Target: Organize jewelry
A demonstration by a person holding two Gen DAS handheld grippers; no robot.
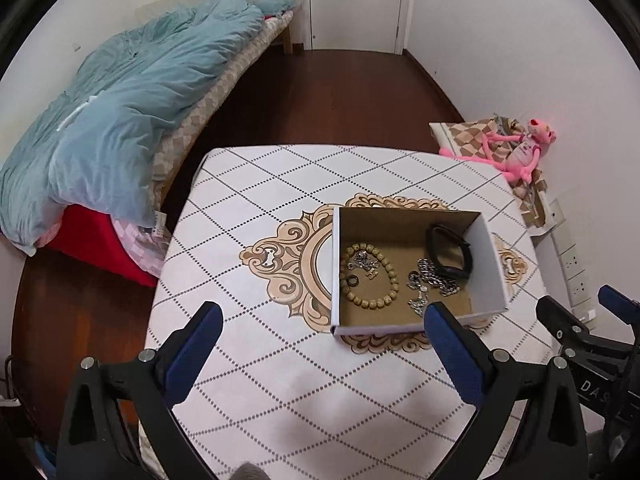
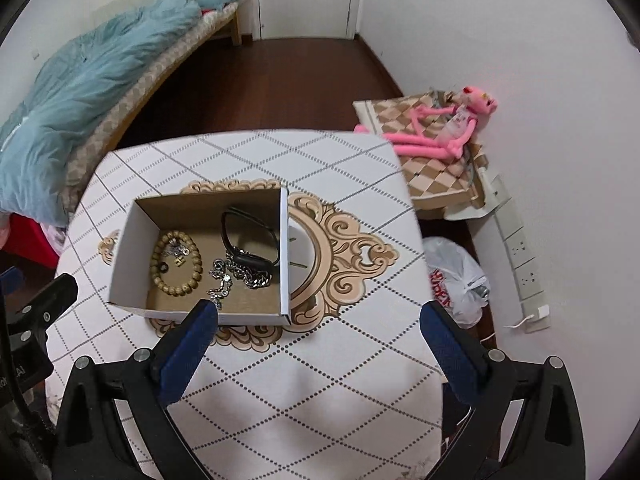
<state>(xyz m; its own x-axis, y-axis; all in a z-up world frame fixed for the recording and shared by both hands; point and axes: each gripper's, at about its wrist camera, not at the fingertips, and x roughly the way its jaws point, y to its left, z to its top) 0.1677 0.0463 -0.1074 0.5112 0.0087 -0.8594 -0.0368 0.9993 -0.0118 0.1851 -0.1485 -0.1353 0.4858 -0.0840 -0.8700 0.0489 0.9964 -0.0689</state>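
An open white cardboard box (image 1: 494, 264) (image 2: 126, 256) stands on the patterned table (image 1: 280, 392) (image 2: 320, 400). Inside lie a wooden bead bracelet (image 1: 370, 276) (image 2: 175, 263), a small black ring (image 1: 353, 280) (image 2: 163, 268), silver chains (image 1: 434, 280) (image 2: 240, 274) and a black wristband (image 1: 448, 252) (image 2: 250, 240). My left gripper (image 1: 320, 320) is open and empty above the table, near the box's front wall. My right gripper (image 2: 318, 316) is open and empty, just right of the box's front corner. The right gripper also shows at the left wrist view's right edge (image 1: 580, 312).
A bed with a blue duvet (image 1: 120, 112) (image 2: 80, 92) runs along the left wall. A pink plush toy (image 1: 516, 148) (image 2: 444, 128) lies on a checked cushion to the right. A white plastic bag (image 2: 456, 276) and a power strip (image 2: 524, 256) sit by the right wall.
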